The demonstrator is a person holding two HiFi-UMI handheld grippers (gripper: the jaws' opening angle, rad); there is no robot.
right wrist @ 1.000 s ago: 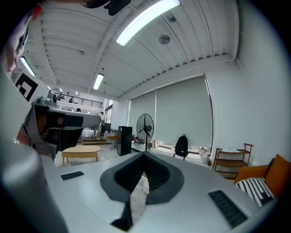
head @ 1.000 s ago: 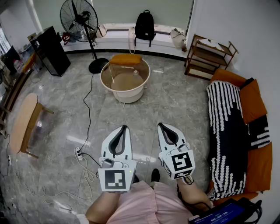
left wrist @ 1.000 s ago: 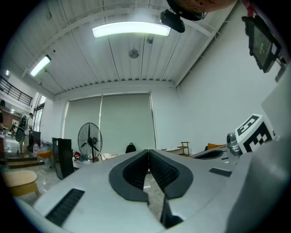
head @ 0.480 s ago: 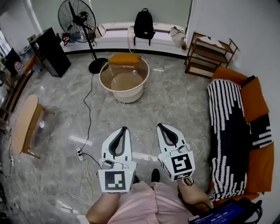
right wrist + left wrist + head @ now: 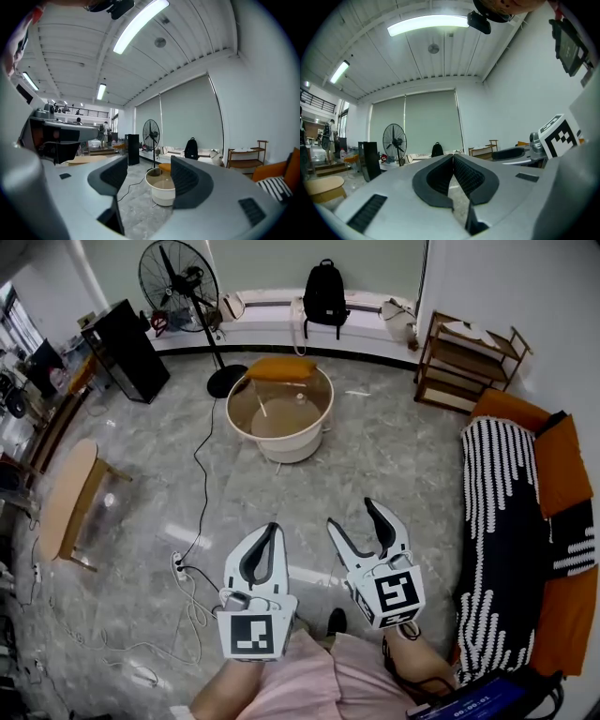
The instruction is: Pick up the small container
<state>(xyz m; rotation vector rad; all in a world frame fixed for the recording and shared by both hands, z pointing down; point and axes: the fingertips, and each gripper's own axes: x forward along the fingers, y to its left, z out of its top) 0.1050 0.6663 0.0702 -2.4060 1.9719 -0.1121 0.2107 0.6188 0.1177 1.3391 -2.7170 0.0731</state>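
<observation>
Both held low and near, pointing away; left gripper [image 5: 272, 528] jaws pressed together, empty; right gripper [image 5: 352, 515] angled left, jaws apart, empty; small container [image 5: 301, 397] far off on the round table [image 5: 281, 442].

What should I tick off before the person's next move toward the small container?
1. Right claw open: ok, jaws apart, nothing between them.
2. Left claw open: not ok, jaws together, empty.
3. Container located: cannot tell; a small pale thing on the round table is too small to identify.
4. Table within reach: not ok, it stands well ahead of both claws.
5. Walking path: probably ok; the cable lies left of the direct line.
</observation>
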